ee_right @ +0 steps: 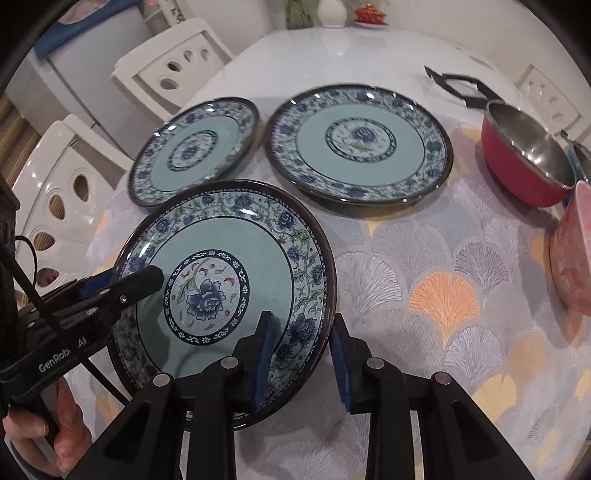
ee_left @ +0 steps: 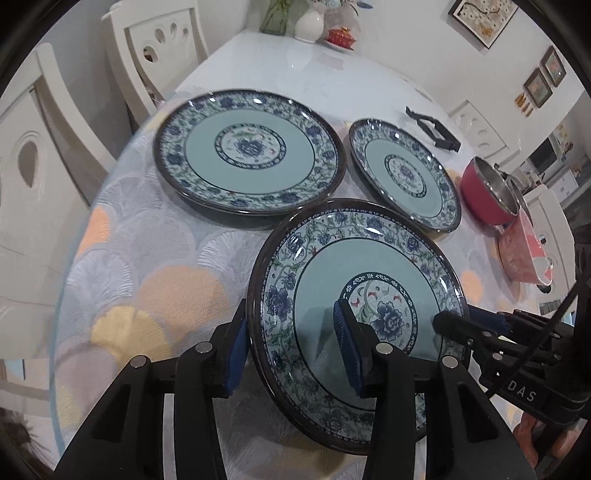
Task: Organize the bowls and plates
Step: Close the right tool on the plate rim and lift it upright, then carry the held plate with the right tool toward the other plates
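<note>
Three blue floral plates are in view. The nearest plate [ee_left: 354, 295] [ee_right: 229, 273] is tilted, with both grippers on its rim. My left gripper [ee_left: 291, 350] straddles its left rim, one blue pad inside, one outside; it also shows in the right wrist view [ee_right: 122, 284]. My right gripper [ee_right: 301, 358] straddles its right rim; it also shows in the left wrist view [ee_left: 458, 325]. A large plate [ee_left: 249, 151] [ee_right: 360, 144] and a smaller plate [ee_left: 406, 173] [ee_right: 194, 151] lie flat behind. A red bowl [ee_left: 487, 192] [ee_right: 528, 158] and a pink bowl [ee_left: 524, 254] [ee_right: 574, 251] stand on the right.
The table [ee_left: 155, 280] has a fan-patterned cloth. A black holder [ee_left: 432, 129] [ee_right: 458, 86] lies at the back. White chairs [ee_left: 162, 48] [ee_right: 170, 66] stand along the left side. A vase [ee_left: 308, 22] and a red dish [ee_left: 341, 37] stand at the far end.
</note>
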Demonstrator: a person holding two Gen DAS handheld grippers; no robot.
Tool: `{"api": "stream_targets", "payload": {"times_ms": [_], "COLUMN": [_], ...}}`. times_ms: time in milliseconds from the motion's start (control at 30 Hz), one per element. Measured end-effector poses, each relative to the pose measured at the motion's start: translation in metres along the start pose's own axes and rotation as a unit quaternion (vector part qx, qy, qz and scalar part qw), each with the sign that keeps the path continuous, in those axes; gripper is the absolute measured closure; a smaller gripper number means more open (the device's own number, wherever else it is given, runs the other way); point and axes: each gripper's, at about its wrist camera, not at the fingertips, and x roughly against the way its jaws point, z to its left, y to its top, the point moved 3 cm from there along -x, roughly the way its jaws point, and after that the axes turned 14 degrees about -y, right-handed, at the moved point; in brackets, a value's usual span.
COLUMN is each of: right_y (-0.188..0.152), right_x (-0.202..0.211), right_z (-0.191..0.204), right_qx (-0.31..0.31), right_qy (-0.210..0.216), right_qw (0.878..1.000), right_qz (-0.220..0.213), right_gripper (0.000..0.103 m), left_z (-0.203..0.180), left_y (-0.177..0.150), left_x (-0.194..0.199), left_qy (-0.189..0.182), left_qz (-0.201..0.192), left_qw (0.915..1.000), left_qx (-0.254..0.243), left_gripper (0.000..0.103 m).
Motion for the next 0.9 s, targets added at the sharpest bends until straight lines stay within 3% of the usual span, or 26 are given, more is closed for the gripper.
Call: {"api": "stream_targets", "payload": {"times_ms": [300, 533, 900], "right_y": [-0.013, -0.047, -0.085], "right_x": [0.052, 0.081, 0.067], "right_z": [0.027, 0.057, 0.062], "right_qx": [0.034, 0.074, 0.101], "right_qy": [0.012, 0.035, 0.037], "right_qw": [0.998, 0.995, 0.994], "right_qz": [-0.046, -0.063, -0.027], "right_gripper": [0.074, 0.074, 0.074], "left_z": [-0.004, 0.001, 0.002], "left_y": [-0.011, -0.035, -0.085], "left_x": [0.060, 0.104, 0.106], "left_qy": [0.015, 0.040, 0.054], "left_qz": [-0.054, -0.091, -0.074], "left_qw": [0.9984, 0.9949, 0.9951], "left_qx": [0.001, 0.017, 0.037], "left_gripper": [0.062, 0.062, 0.062]}}
